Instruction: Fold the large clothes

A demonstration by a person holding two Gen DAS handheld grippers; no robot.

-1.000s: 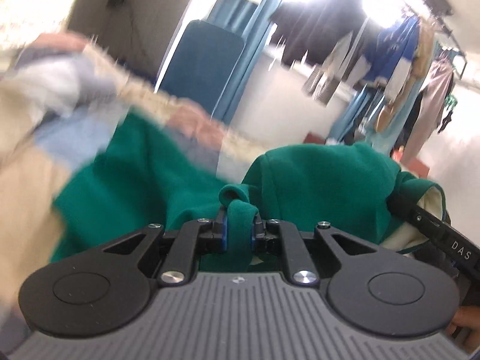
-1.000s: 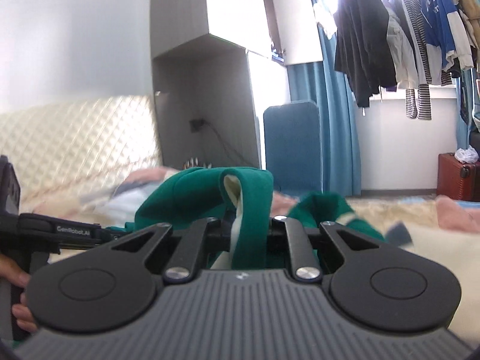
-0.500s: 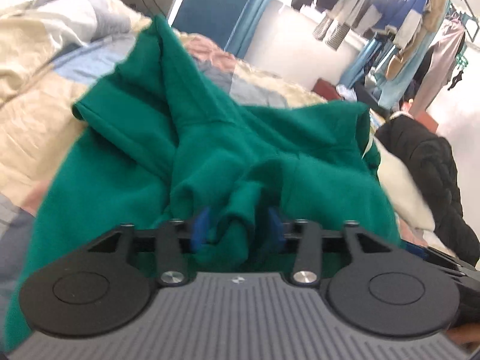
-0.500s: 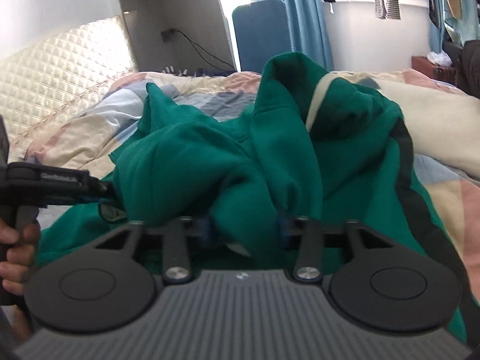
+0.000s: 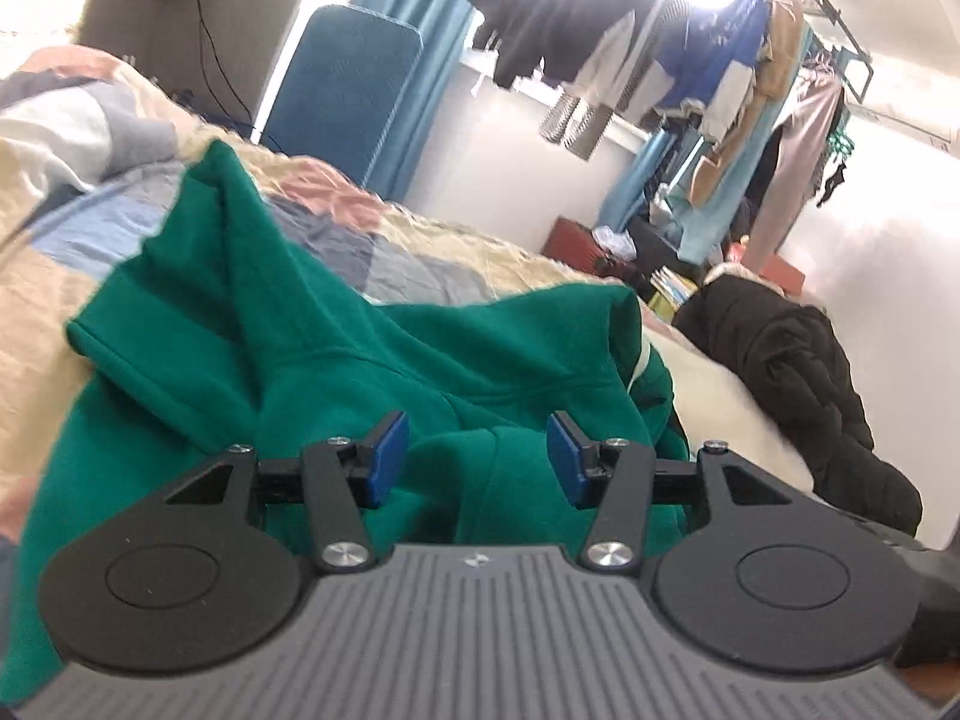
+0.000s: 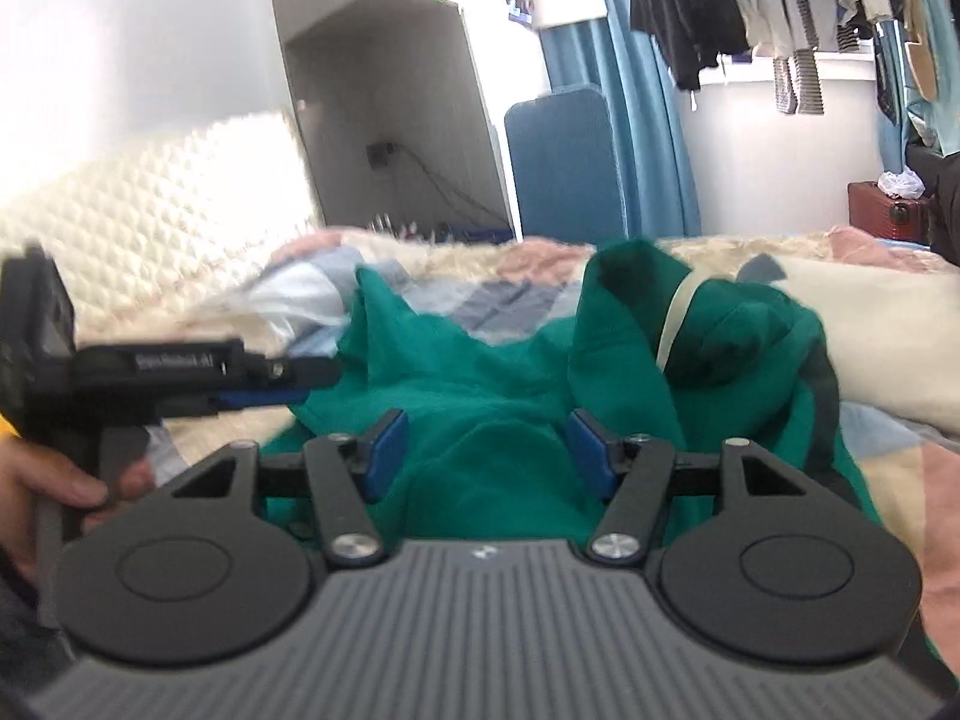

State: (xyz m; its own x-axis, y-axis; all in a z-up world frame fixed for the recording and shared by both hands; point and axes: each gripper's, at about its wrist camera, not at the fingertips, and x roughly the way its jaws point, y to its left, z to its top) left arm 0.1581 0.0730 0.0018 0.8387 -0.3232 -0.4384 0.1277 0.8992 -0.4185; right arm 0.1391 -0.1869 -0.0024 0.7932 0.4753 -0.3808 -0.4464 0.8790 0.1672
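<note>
- Both grippers have just let go: the left gripper (image 5: 477, 450) has spread its blue jaws, clamping nothing.
- The right gripper (image 6: 489, 450) gapes too, its jaws just easing narrower around loose cloth.
- The rumpled green fleece sweatshirt (image 5: 336, 360) lies dropped on the pastel patchwork quilt (image 5: 90, 222), probably for smoothing flat before folding.

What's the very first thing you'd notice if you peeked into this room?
The big green hoodie, lying rumpled in a heap on the patchwork quilt of the bed. Next, the left tool and the right tool, both low over it with blue pads apart and nothing pinched. Behind, hanging clothes crowd a rail by the bright window.
</note>
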